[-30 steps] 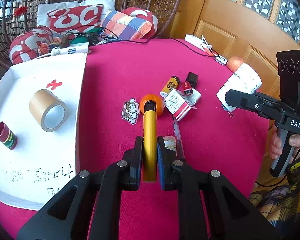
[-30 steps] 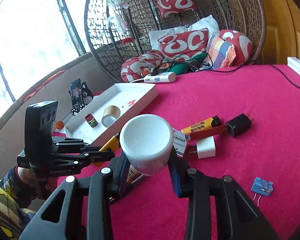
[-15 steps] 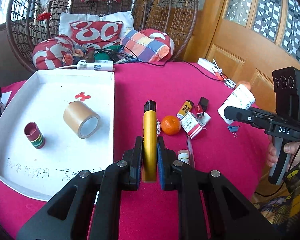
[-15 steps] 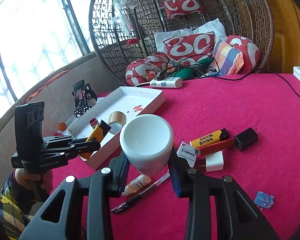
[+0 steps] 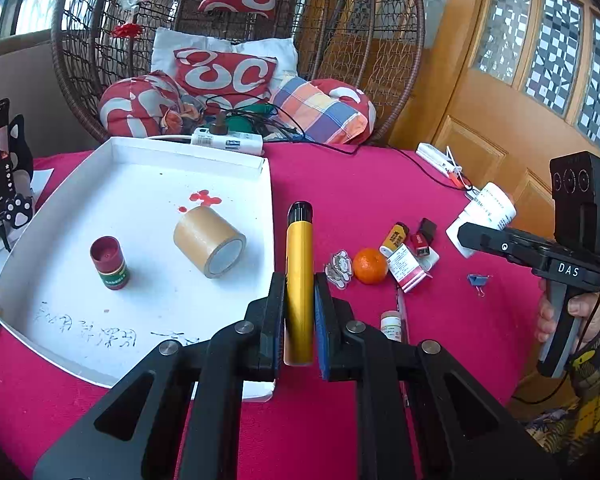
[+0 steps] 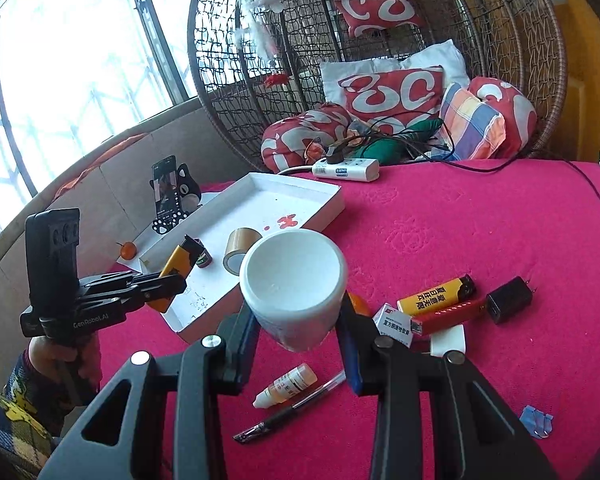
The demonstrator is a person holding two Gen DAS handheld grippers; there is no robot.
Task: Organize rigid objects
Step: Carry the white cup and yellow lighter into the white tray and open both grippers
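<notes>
My left gripper (image 5: 299, 300) is shut on a yellow tube with a black tip (image 5: 299, 264), held in the air at the right rim of the white tray (image 5: 140, 152). From the right wrist view the same tube (image 6: 176, 268) hangs over the tray's near corner. Inside the tray lie a brown tape roll (image 5: 209, 240) and a small red bottle (image 5: 109, 262). My right gripper (image 6: 298, 316) is shut on a white bottle (image 6: 294, 280), seen bottom first; in the left wrist view that bottle (image 5: 486, 212) sticks out at the right, above the cloth.
On the red tablecloth (image 6: 460, 232) lie an orange (image 5: 370, 266), a yellow lighter (image 6: 436, 292), a black charger (image 6: 508, 306), a small dropper bottle (image 6: 286, 386), a pen (image 6: 292, 408) and a blue clip (image 6: 536, 420). A power strip (image 6: 346, 168) and a wicker chair stand behind; a phone (image 6: 166, 190) is left of the tray.
My left gripper has swung left and risen with the yellow tube, from above the orange to the tray's right edge. The right gripper with the white bottle has shifted only slightly.
</notes>
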